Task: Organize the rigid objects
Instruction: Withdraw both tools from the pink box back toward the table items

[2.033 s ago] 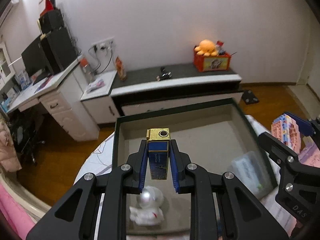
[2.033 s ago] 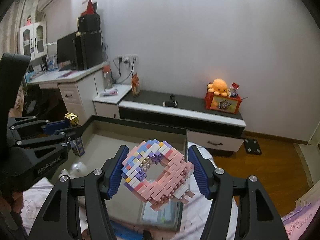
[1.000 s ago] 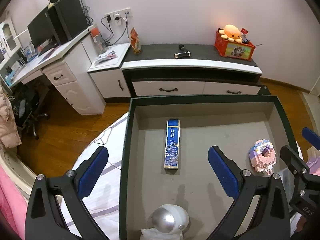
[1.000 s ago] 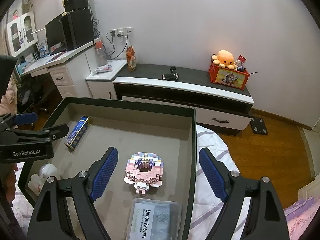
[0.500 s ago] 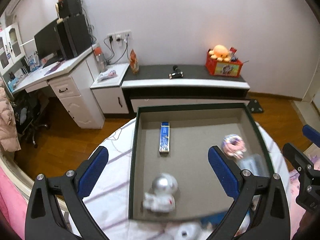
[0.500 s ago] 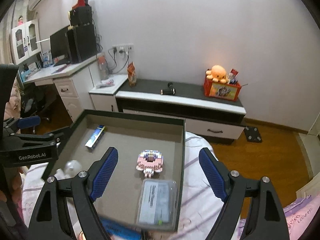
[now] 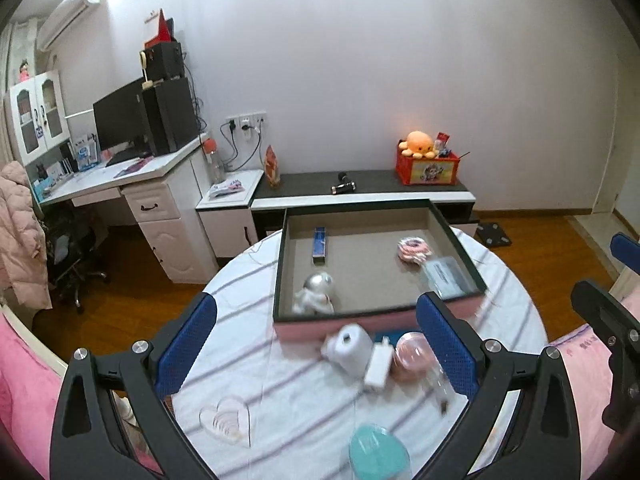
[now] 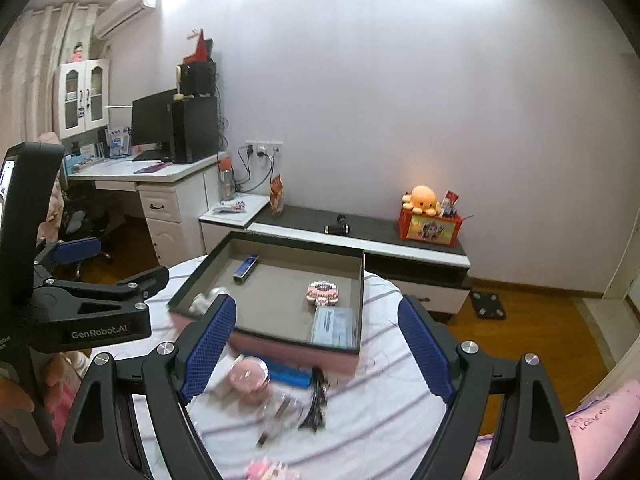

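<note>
Both tongs hang released and empty above the round table [image 7: 304,412], blue pads spread wide. Ahead of the left tongs [image 7: 316,344] sits the open box [image 7: 280,276], holding 4 things: a blue bar [image 7: 319,243] at the far left, a silver figure [image 7: 316,292] nearest, a pink brick donut [image 7: 414,249] and a clear flosser case [image 7: 446,276] on the right. Between the right tongs [image 8: 316,348] and the box lie a pink round case [image 8: 248,374] and a blue tube [image 8: 289,376].
</note>
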A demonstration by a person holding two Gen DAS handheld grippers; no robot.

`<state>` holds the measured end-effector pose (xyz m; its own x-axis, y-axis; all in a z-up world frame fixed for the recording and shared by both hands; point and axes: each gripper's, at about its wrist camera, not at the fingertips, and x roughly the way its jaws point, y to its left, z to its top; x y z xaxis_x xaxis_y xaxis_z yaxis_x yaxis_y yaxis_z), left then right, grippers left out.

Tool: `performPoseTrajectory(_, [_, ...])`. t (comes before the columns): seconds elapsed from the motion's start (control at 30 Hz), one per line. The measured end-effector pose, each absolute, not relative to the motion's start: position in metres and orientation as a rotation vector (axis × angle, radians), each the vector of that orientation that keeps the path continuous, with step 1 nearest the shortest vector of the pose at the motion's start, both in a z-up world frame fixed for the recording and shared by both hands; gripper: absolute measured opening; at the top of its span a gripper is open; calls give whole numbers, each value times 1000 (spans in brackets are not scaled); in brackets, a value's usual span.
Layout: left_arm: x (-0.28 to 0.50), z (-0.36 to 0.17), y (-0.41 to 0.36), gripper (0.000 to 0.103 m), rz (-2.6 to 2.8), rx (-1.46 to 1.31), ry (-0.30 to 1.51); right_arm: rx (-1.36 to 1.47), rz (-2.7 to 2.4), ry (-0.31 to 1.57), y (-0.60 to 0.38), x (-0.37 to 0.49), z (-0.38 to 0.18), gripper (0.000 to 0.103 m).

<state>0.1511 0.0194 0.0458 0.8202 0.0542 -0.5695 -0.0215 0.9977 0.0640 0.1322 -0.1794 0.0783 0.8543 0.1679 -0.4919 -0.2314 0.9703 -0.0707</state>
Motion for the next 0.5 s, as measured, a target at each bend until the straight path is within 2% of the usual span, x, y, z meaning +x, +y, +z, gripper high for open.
performPoseTrajectory(0.27, [81, 36, 16, 103, 100, 115, 534, -122, 190, 435, -186, 56, 72, 85])
performPoseTrajectory(0.5, [52, 22, 12, 103, 76, 107, 557, -117, 140, 486, -191, 38, 51, 88])
